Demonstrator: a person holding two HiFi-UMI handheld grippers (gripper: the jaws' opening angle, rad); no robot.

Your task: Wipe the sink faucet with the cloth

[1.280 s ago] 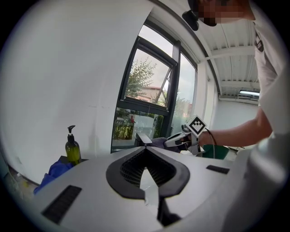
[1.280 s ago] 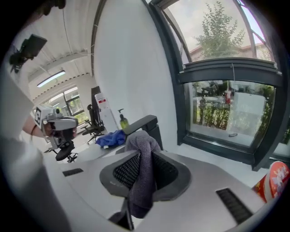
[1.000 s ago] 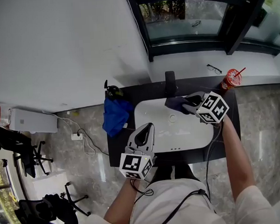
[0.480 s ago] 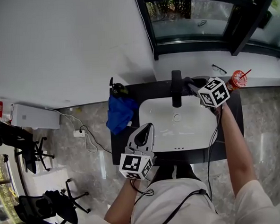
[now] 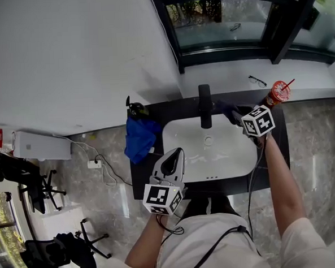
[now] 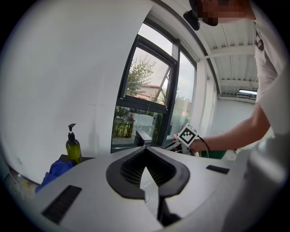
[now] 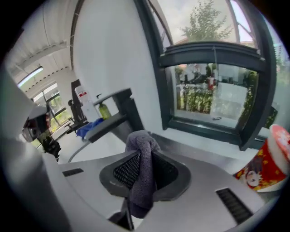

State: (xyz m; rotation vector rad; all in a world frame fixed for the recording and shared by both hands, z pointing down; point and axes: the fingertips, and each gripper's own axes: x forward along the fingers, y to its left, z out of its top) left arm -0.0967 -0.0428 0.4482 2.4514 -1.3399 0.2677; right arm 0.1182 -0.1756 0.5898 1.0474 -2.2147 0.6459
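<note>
A dark bench [image 5: 143, 180] stands against a white wall below a black-framed window [image 5: 223, 19], over a grey marbled floor [image 5: 100, 188]. A white sink [image 5: 214, 156] is set into the bench, with the black faucet [image 5: 205, 105] at its back edge. A blue rag [image 5: 138, 139] hangs over the bench's left edge and a soap bottle [image 5: 134, 109] stands at the back left corner. A red cup [image 5: 276, 93] stands at the back right corner, and spectacles [image 5: 257, 81] lie on the sill. A white box [image 5: 32, 145] and a power strip [image 5: 91, 162] lie on the floor to the left. The right gripper [image 5: 237, 116] is at the sink's back right, just right of the faucet, its jaws clamped on the grey cloth [image 7: 140, 181], which bunches above the jaw tips. The left gripper [image 5: 176, 153] hangs at the sink's front left, jaws together with nothing between them. One second ago the right gripper held the cloth lower, over the basin in front of the faucet; it has since moved back and to the right. The left gripper has not moved.
</note>
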